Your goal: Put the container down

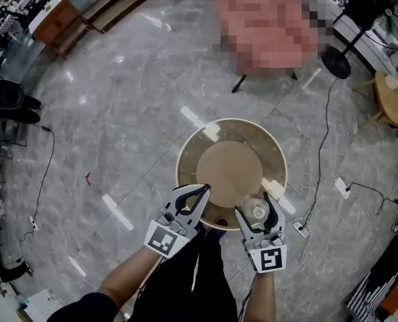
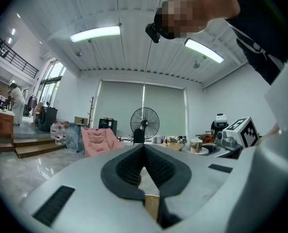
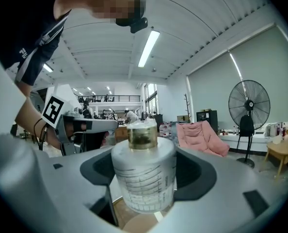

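A clear plastic container point(image 3: 144, 174) with printed measuring lines and a narrow neck stands upright between my right gripper's jaws. My right gripper point(image 1: 258, 213) is shut on the container point(image 1: 257, 210), over the near right part of the round wooden table point(image 1: 189, 154). My left gripper point(image 1: 193, 198) hovers at the table's near left edge, jaws together with nothing between them. In the left gripper view its dark pads point(image 2: 132, 166) meet at the tips. The table surface shows just below the container.
A pink folding chair point(image 2: 99, 139) and a standing fan point(image 2: 144, 123) stand beyond the table. A small round side table point(image 1: 394, 100) is at the right. Cables and a power strip point(image 1: 299, 228) lie on the marble floor to the right.
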Demonstrator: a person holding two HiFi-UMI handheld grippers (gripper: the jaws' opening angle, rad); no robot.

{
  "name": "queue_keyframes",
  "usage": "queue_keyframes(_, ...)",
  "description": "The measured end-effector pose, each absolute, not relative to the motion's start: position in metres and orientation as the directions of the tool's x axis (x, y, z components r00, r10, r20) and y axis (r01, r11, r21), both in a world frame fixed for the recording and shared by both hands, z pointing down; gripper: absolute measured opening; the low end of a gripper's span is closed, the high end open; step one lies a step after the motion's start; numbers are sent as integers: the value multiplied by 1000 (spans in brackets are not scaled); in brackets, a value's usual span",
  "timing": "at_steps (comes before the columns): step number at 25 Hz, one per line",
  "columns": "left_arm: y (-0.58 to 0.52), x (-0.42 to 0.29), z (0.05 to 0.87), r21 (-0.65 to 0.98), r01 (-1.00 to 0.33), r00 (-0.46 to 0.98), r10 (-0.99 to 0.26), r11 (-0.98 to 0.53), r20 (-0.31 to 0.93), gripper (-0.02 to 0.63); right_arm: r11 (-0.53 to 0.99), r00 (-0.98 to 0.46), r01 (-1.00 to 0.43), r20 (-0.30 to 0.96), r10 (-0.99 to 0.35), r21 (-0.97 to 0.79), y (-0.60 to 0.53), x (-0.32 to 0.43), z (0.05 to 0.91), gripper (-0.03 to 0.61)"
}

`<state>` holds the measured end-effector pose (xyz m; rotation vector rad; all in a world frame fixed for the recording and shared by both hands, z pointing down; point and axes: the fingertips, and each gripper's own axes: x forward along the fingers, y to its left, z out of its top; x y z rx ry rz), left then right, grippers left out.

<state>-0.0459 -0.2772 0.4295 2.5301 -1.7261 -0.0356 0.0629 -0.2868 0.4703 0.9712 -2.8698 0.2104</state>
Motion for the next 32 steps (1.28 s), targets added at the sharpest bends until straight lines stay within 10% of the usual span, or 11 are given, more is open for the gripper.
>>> queue_keyframes(32,-294,-95,729,92,-939,341,-928,-331,148,25,748,-754,-649,245,-609,-139,-321,24,808,354)
